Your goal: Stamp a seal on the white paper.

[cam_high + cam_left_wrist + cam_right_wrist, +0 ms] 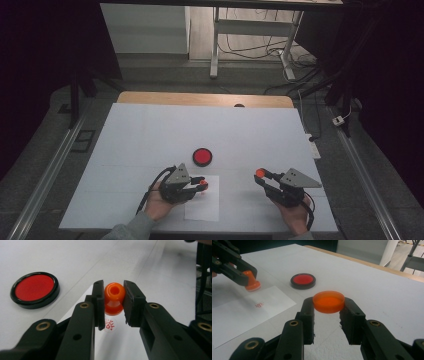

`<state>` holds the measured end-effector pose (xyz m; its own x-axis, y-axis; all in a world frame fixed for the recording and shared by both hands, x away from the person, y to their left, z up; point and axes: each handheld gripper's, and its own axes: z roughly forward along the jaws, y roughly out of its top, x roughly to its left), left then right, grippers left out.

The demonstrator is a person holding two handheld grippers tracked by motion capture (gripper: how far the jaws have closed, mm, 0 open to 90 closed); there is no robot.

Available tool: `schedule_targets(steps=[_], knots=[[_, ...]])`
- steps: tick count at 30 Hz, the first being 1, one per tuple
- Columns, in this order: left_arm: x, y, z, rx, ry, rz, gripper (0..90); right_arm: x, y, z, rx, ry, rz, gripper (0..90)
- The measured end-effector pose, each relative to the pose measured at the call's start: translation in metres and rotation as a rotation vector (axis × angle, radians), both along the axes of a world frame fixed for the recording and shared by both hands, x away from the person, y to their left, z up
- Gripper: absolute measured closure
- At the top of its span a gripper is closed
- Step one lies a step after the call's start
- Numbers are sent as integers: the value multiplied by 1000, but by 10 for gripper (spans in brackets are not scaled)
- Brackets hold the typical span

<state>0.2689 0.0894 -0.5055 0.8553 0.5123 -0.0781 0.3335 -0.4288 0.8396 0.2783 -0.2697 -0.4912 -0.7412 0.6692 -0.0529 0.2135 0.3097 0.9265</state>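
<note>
Left tool (113,301): jaws clamped on an orange stamp (114,298), held just above the paper (242,315) at the bench's (150,130) near edge; a red imprint (110,324) lies beneath it, characters too small to read. Right tool (328,312): jaws clamped on an orange cap (328,301), raised off the bench, well right of the paper. Red ink pad (202,156): open, in a black case, just beyond the paper; no label visible.

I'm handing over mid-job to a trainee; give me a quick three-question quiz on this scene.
1. True or false: the left tool is shut on the stamp.
2. What does the right tool hold? A) the ink pad B) an orange cap C) nothing
3. What red trace lies on the paper below the stamp?

Key: 1 true. 2 B: the cap; the ink pad sits on the table. 3 a stamped mark.
</note>
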Motion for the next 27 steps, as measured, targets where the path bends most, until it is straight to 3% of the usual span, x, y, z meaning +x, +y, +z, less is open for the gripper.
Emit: schedule_targets(steps=[9, 27], knots=[[-2, 17, 16, -69, -2, 32, 724, 0, 1, 0, 1, 2, 4, 644], [-3, 29, 27, -110, -6, 42, 722, 0, 1, -1, -1, 4, 7, 644]])
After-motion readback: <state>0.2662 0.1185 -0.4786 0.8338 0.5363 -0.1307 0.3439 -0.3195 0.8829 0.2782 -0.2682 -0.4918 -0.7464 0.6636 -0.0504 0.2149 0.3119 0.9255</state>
